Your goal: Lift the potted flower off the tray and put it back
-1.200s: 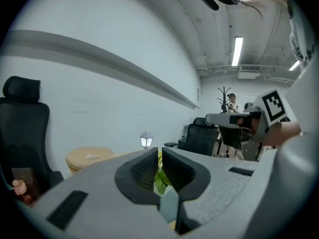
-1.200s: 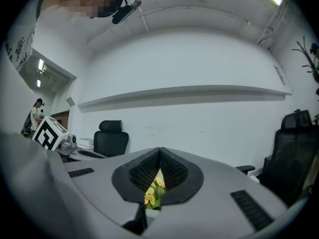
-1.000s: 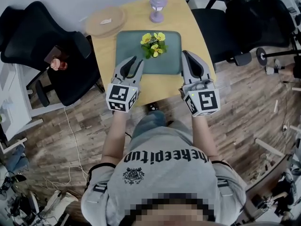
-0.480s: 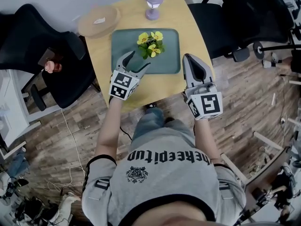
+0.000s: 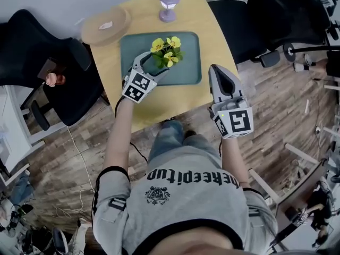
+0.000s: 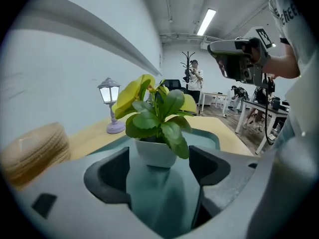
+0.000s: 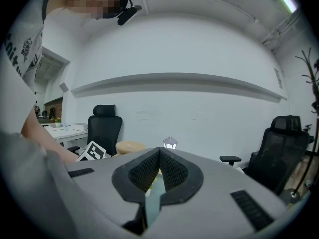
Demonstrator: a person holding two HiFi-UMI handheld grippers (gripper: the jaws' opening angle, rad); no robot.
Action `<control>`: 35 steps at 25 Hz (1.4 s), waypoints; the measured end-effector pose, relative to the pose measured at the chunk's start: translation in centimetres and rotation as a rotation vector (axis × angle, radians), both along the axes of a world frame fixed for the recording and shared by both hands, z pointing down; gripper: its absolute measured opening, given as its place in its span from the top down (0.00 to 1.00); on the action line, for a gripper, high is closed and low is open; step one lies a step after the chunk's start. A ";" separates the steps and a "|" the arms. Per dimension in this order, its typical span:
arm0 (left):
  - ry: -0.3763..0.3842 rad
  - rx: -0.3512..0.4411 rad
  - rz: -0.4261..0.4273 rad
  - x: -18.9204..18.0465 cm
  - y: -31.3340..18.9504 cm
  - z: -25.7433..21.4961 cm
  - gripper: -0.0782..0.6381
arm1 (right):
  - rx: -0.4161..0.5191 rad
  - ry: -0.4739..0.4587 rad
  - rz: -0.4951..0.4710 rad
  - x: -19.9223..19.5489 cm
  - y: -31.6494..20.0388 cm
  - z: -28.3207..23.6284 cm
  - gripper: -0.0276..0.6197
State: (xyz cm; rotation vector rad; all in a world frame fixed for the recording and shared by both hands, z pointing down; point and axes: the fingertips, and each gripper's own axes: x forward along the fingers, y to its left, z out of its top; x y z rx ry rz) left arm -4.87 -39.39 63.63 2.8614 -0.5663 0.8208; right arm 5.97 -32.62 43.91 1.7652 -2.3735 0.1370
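The potted flower (image 5: 166, 51), yellow blooms and green leaves in a small white pot, stands upright on the teal tray (image 5: 188, 70), about at the tray's middle. The left tool (image 5: 154, 64) reaches in over the tray's near left corner and tilts down toward the tray's floor. Its jaws are wide and opening, one on each side of the pot. In the left gripper view the pot (image 6: 155, 152) sits at the mouth of the left tool (image 6: 159, 158), with a gap between it and each dark pad (image 6: 107, 171), so nothing presses on it and its base rests on the tray (image 6: 209, 139). The right tool (image 5: 217, 70) hangs off the tray's near right corner, apart from the tray, over the table (image 5: 212, 31) edge. In the right gripper view the ribbed pads (image 7: 172, 172) of the right tool (image 7: 159, 152) meet at their tips, closed with nothing between them. Beyond the tray's far edge stands a small lilac lantern lamp (image 5: 168, 5), which also shows behind the plant in the left gripper view (image 6: 112, 111). Off the tray's far left corner lies a round tan woven disc (image 5: 105, 25). The tray itself lies flat on the pale wooden table.
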 end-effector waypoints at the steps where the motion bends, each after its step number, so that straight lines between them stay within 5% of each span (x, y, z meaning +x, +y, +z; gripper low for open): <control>1: -0.004 0.006 0.016 0.2 -0.2 0.4 0.40 | -0.004 0.001 0.002 0.1 -0.1 0.2 0.95; 8: -0.028 0.010 0.099 1.6 -1.1 2.5 0.39 | -0.027 0.010 0.005 0.3 -0.7 1.1 0.95; 18: -0.057 0.037 0.103 3.1 -1.8 3.2 0.42 | -0.037 0.025 0.018 0.5 -0.8 1.5 0.95; 25: 0.014 0.005 0.018 2.6 -1.0 1.4 0.42 | -0.018 0.024 0.005 0.1 -0.4 0.7 0.95; 35: 0.016 -0.011 -0.168 -0.2 0.7 -3.7 0.42 | 0.025 0.002 -0.064 -1.7 -0.4 -1.1 0.95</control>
